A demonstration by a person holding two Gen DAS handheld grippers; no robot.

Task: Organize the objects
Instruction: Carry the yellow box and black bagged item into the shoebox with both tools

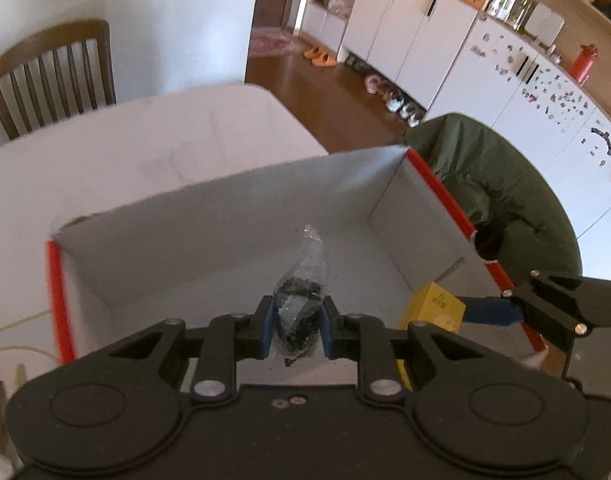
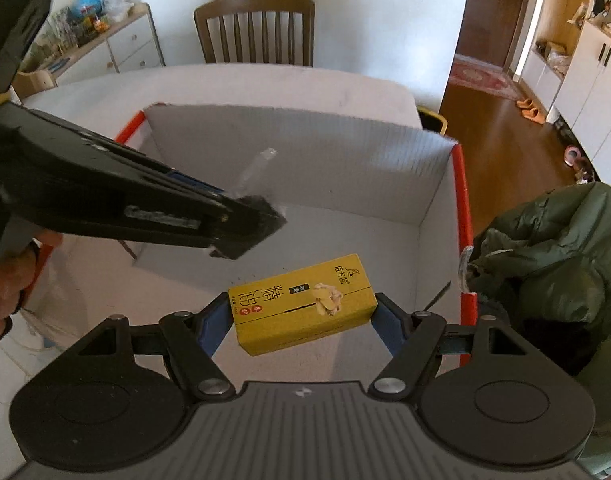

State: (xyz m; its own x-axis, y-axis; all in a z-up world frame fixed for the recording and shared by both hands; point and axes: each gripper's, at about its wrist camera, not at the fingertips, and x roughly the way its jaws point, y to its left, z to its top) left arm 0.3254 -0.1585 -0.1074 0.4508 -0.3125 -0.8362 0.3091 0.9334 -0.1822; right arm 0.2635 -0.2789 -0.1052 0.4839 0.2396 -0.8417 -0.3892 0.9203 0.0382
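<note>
Over the open box (image 1: 233, 204) on the table (image 1: 145, 140), both my tools hang loaded. Box walls look like thin card, light, easy to shove. My right gripper (image 2: 303, 320) is clamped end to end on the yellow carton (image 2: 305, 300): stiff, light, flat ends, good grip where it is. My left gripper (image 1: 295, 326) pinches the small plastic bag (image 1: 303, 292) at its filled lower part: soft, slippery film, better held there than by the neck. Dark contents unreadable. Near box wall hidden by both tools.
</note>
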